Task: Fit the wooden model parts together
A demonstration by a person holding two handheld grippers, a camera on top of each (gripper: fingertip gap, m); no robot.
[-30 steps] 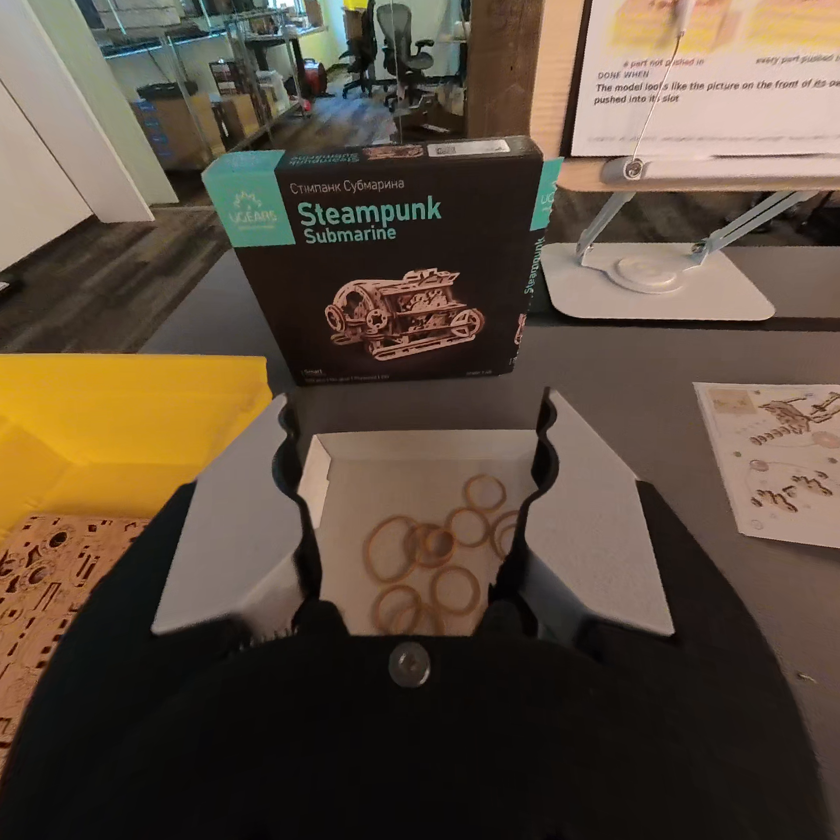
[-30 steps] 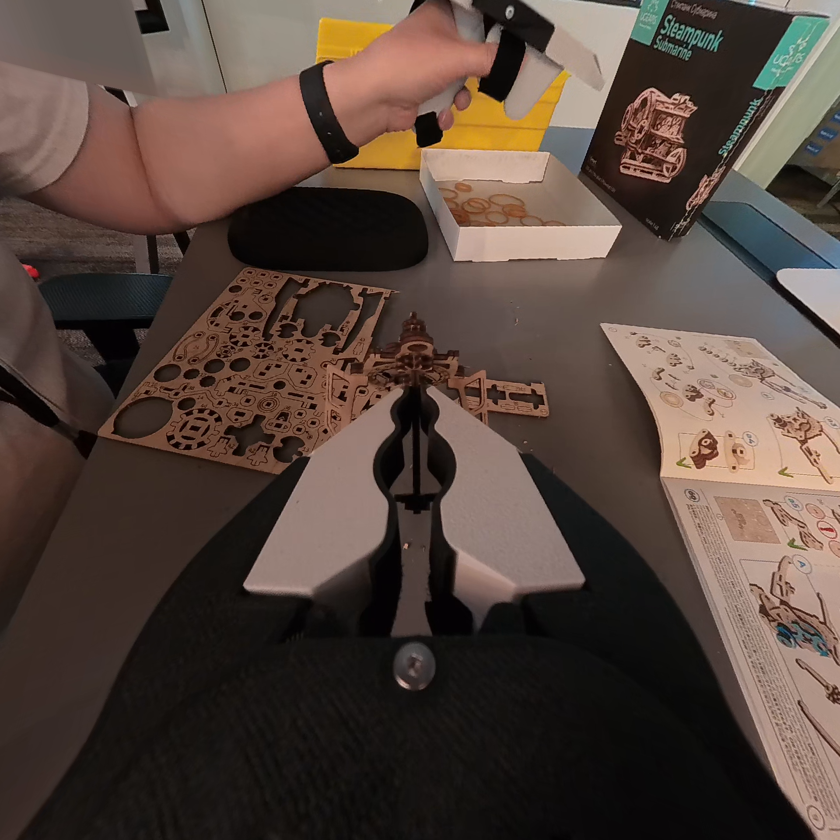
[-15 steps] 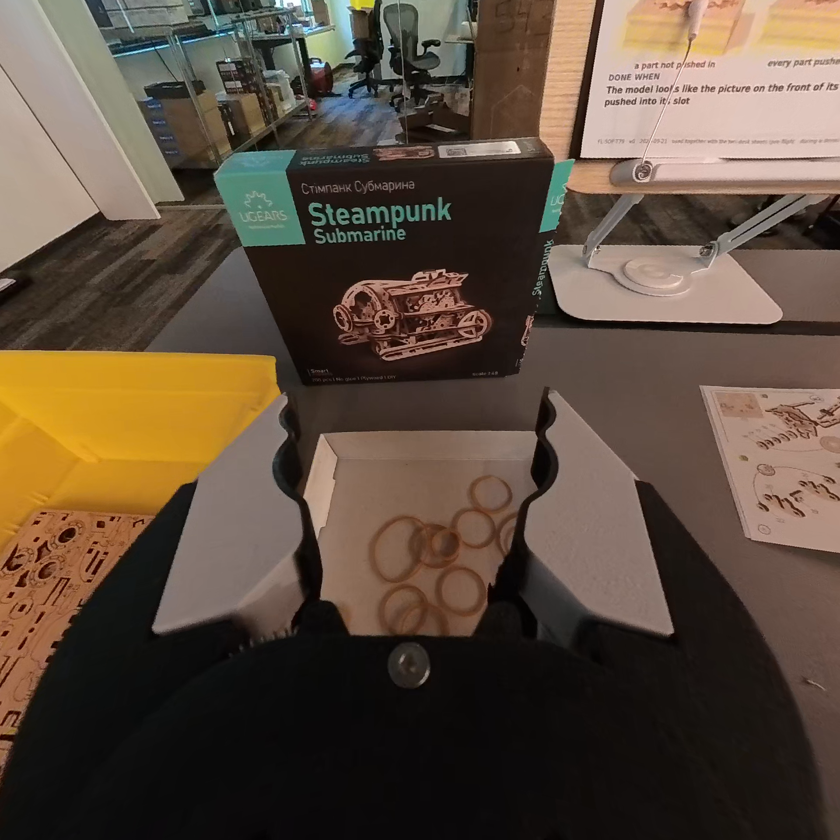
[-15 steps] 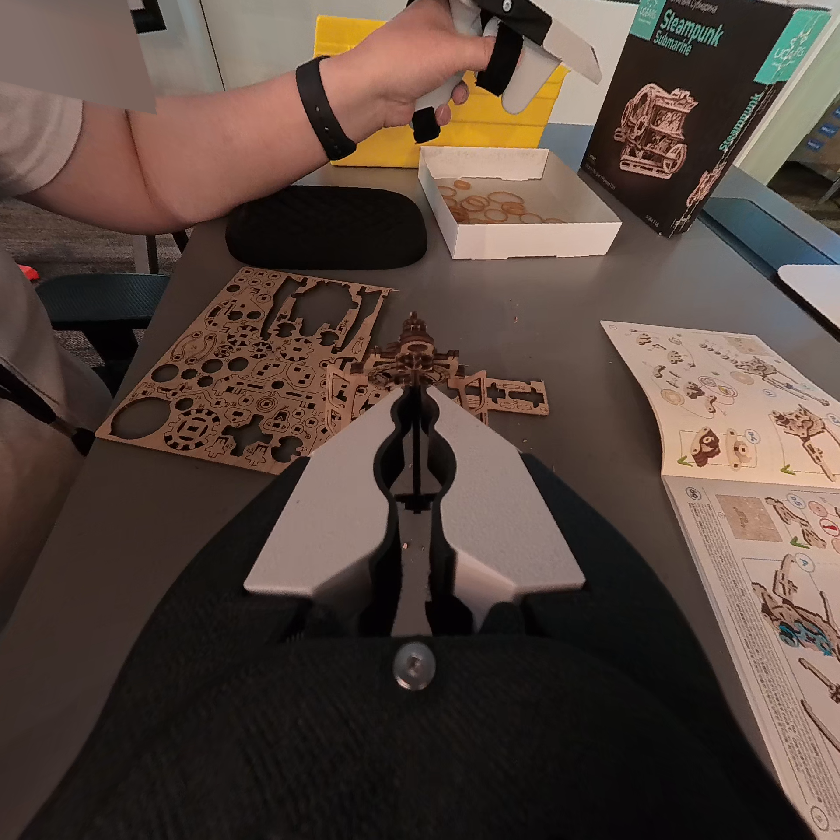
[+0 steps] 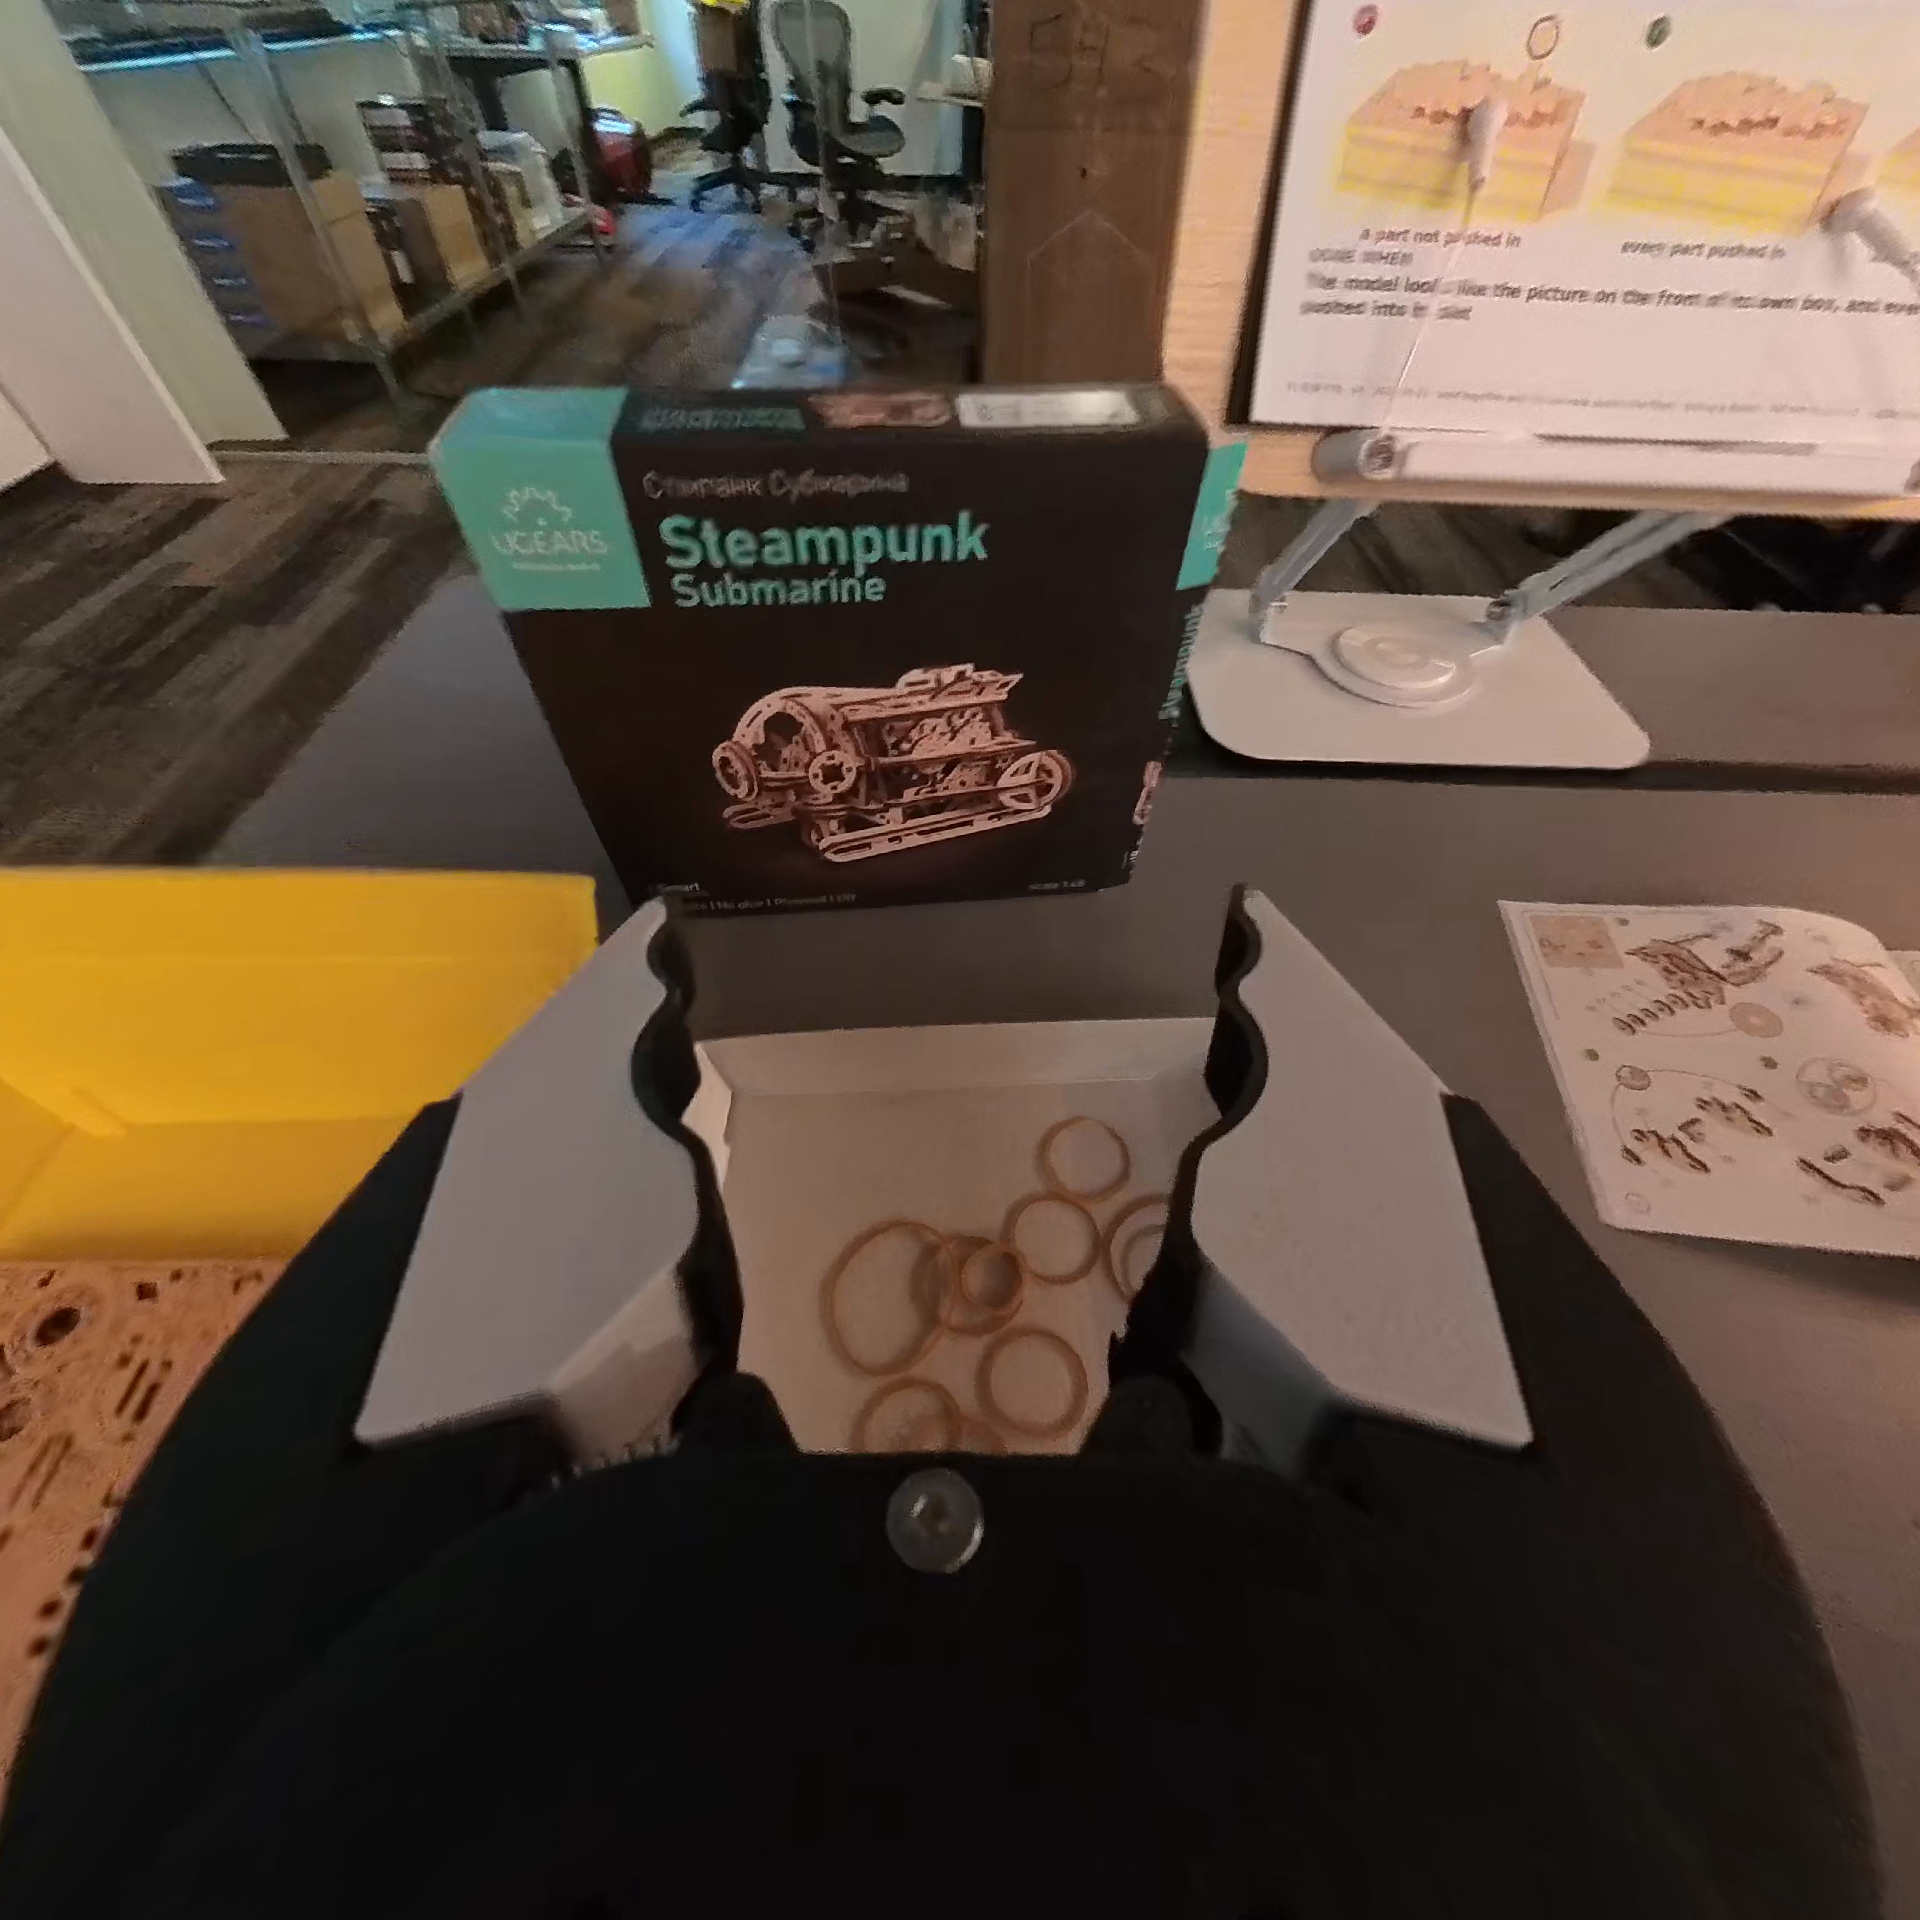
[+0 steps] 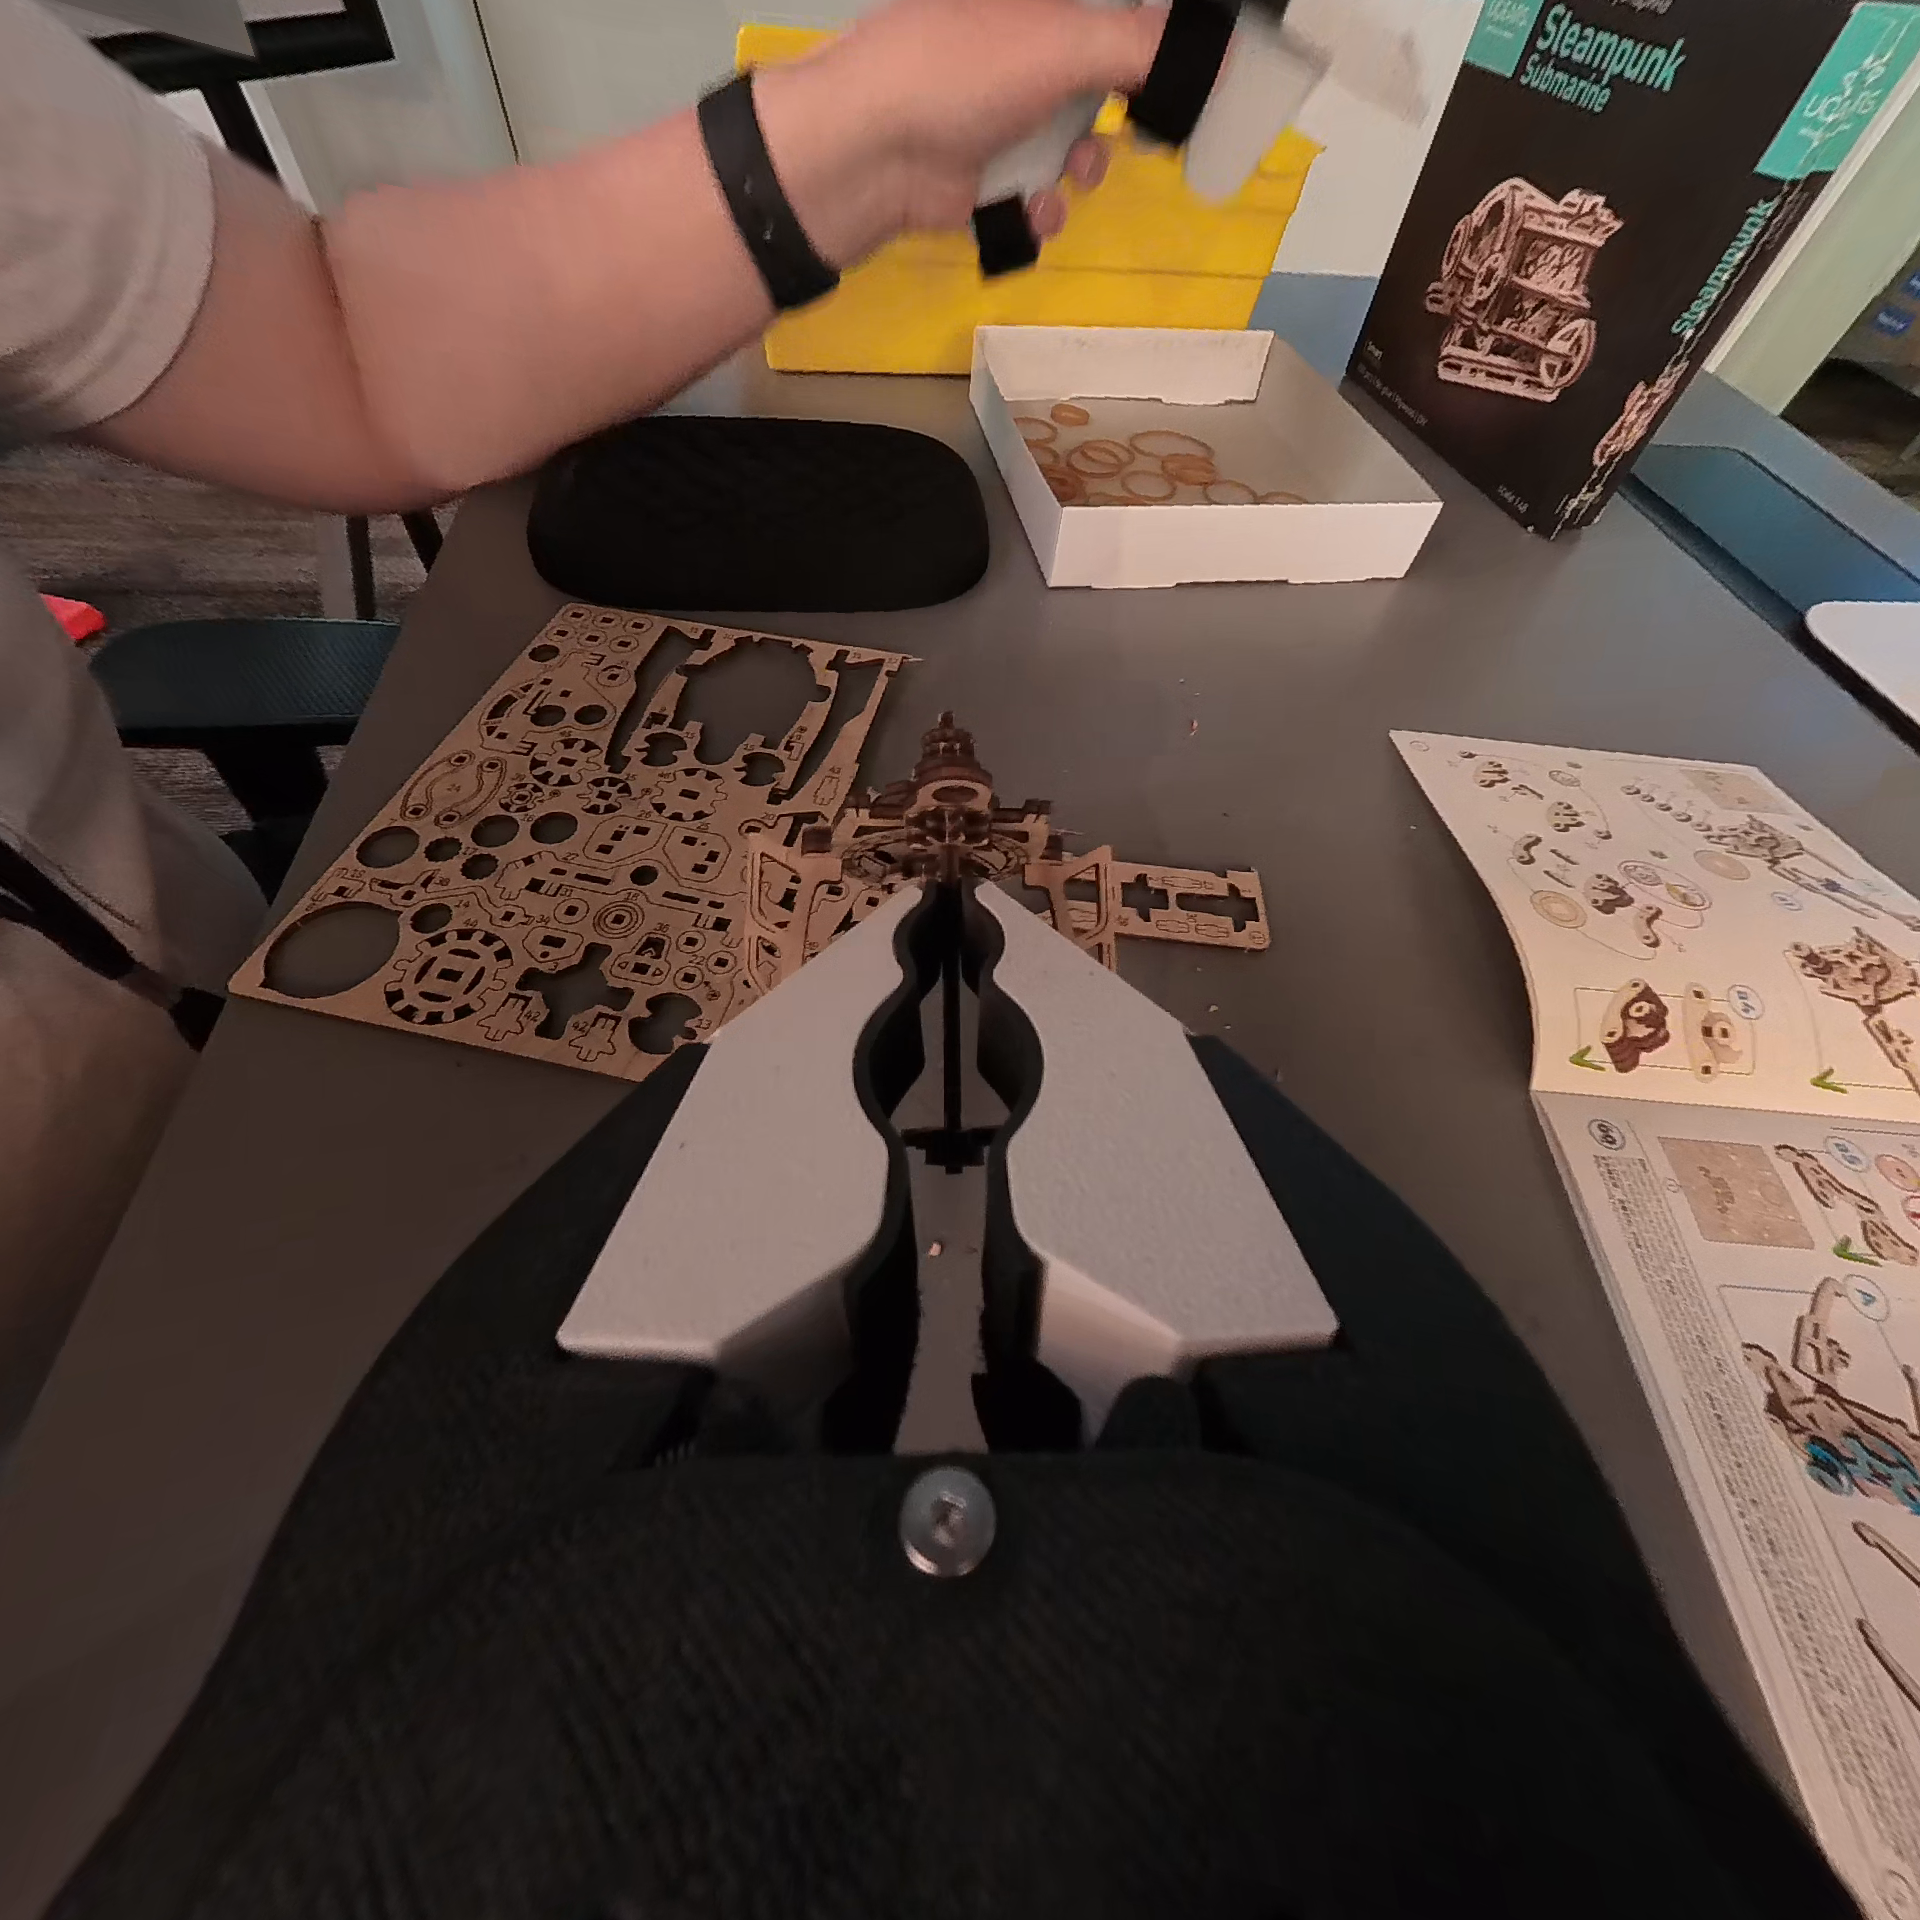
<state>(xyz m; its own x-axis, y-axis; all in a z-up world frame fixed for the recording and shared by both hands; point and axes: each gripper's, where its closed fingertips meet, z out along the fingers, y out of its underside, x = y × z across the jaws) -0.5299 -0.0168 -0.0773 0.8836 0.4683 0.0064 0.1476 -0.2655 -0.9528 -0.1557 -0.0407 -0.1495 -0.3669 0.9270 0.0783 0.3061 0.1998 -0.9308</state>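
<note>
My right gripper (image 6: 948,896) is shut on a thin edge of the partly built wooden model (image 6: 945,810), which rests on the grey table. A laser-cut wooden parts sheet (image 6: 540,862) lies to the model's left, and a small fret piece (image 6: 1174,899) lies to its right. My left gripper (image 5: 948,914) is open and empty. It hovers above a white tray (image 5: 956,1065) holding several rubber bands (image 5: 977,1278). In the right wrist view the left gripper (image 6: 1247,104) is blurred, held by a hand above the tray (image 6: 1226,545).
The dark model box (image 5: 831,644) stands behind the tray. A yellow bin (image 5: 260,1039) is to the tray's left, and an instruction booklet (image 6: 1714,987) lies on the right. A black pad (image 6: 758,514) lies beyond the sheet. A document stand (image 5: 1423,686) is at the far right. The grippers' ends are close to 40 centimeters from one another. To reach the small fret piece (image 6: 1174,899) in a straight line is about 11 centimeters for my right fingers, about 30 centimeters for my left.
The left gripper has lifted a little above the tray and is blurred with motion, still open. The right gripper and the model have not moved.
</note>
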